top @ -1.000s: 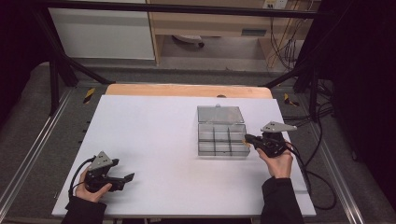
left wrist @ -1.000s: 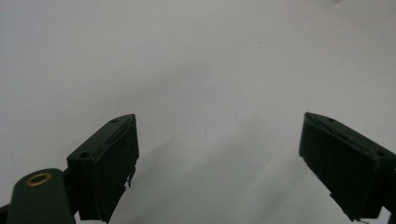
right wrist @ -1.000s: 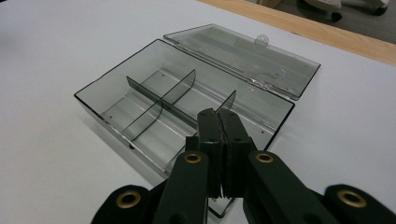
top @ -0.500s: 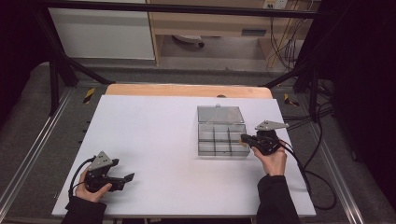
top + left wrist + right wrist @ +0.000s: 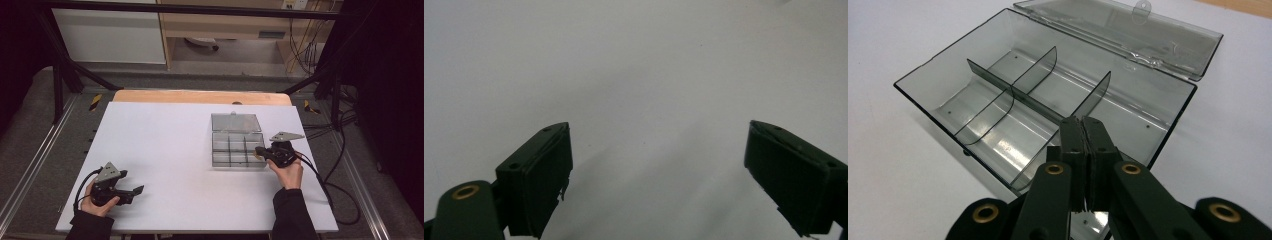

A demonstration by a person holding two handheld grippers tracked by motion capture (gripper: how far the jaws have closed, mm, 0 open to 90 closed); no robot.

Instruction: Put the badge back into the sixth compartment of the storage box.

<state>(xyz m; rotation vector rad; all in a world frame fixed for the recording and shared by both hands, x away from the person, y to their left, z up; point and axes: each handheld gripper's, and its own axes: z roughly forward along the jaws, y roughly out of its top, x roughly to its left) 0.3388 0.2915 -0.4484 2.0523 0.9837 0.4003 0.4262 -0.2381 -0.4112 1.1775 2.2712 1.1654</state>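
A smoky clear plastic compartment box [image 5: 235, 149] lies open on the white table [image 5: 165, 150], its lid [image 5: 236, 122] folded flat behind it. In the right gripper view the box [image 5: 948, 100] has thin dividers [image 5: 1038, 65] and its compartments look bare. My right gripper [image 5: 259, 150] is shut with nothing between its jaws; its tips [image 5: 1082, 122] hang over the box's right end, just inside the rim. My left gripper [image 5: 137, 191] rests at the front left of the table, far from the box. Its jaws [image 5: 659, 165] stand wide open over bare white surface.
A wooden strip [image 5: 200, 96] runs along the table's far edge. Black frame posts [image 5: 55, 65] stand at the back corners. A cable [image 5: 335, 195] trails from the right gripper off the table's right side. A metal rail [image 5: 30, 170] runs along the left.
My right hand has come slightly left and down, bringing its shut jaws over the box's right end. The left hand has kept still.
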